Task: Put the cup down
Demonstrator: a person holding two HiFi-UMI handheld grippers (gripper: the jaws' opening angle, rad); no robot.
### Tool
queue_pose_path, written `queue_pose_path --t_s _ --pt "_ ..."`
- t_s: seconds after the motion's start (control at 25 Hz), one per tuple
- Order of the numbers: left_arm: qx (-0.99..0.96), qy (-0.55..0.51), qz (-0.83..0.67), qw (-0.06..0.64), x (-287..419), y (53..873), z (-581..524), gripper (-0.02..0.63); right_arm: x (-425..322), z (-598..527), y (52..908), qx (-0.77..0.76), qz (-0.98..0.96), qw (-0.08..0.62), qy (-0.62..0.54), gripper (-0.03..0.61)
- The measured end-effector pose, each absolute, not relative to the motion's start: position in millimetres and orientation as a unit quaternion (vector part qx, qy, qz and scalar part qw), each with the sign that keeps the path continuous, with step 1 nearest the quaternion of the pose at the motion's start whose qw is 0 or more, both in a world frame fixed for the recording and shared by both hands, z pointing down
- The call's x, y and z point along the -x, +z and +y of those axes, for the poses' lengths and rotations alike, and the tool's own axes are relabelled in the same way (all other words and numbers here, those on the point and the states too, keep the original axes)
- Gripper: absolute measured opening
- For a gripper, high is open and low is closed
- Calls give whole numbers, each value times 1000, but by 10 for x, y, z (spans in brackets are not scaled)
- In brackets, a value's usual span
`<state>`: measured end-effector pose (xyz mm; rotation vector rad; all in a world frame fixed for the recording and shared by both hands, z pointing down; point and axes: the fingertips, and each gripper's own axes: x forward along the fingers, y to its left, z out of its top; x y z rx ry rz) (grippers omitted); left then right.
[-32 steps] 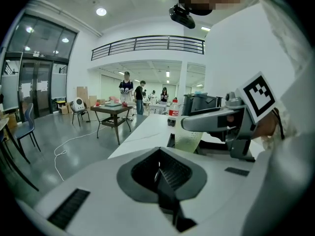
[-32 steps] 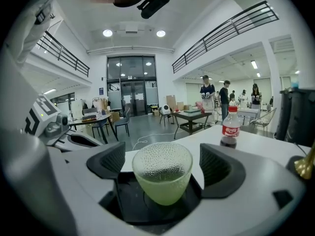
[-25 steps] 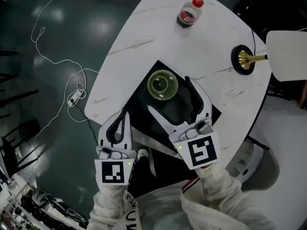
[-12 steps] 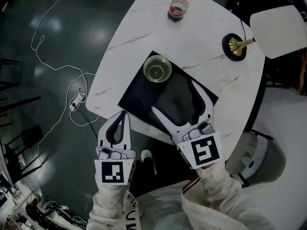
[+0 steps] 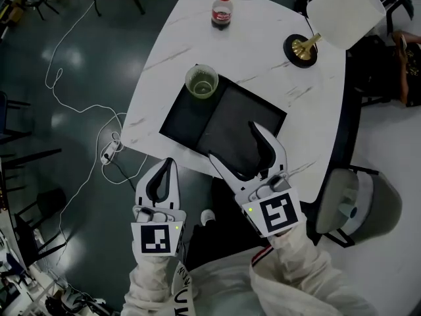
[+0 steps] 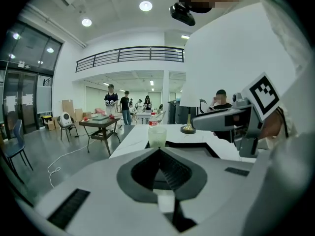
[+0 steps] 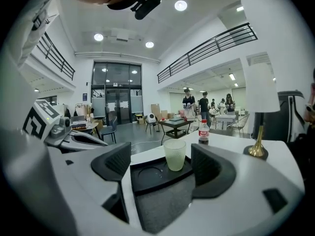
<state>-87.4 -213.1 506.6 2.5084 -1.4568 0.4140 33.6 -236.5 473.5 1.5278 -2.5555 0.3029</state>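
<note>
A pale green translucent cup (image 5: 201,81) stands upright on the far left corner of a black tray (image 5: 230,130) on the white marble table; nothing holds it. My right gripper (image 5: 233,141) hovers over the tray's near edge, well short of the cup. Its jaws are open and have just been closing a little, with nothing between them. In the right gripper view the cup (image 7: 174,154) stands beyond the jaws on the tray (image 7: 147,176). My left gripper (image 5: 168,163) is shut and empty, off the table's near left edge over the floor. The cup (image 6: 157,136) shows far ahead of it.
A cola bottle (image 5: 222,10) stands at the table's far edge. A lamp with a brass base (image 5: 301,50) and white shade (image 5: 345,12) is at the far right. A chair (image 5: 348,203) sits right of the table. A white cable (image 5: 85,110) lies on the floor at left.
Both grippers have drawn back towards me, away from the cup, which stays upright on the tray. The right jaws have narrowed slightly.
</note>
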Motion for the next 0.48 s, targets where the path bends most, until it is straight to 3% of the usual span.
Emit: queue_pose_path --t_s 0.24,0.44,0.48 --pt "-856 131 -492 90 959 4818 -1721 11 -376 -1895 4523 -538 -836 67 81 262" --pt "-854 144 -494 72 1118 4675 -1354 11 -361 -1476 4343 -556 -826 53 73 193" --pt "-855 144 -494 68 1147 4638 -1279 11 -370 -1388 4321 -563 -821 48 77 149"
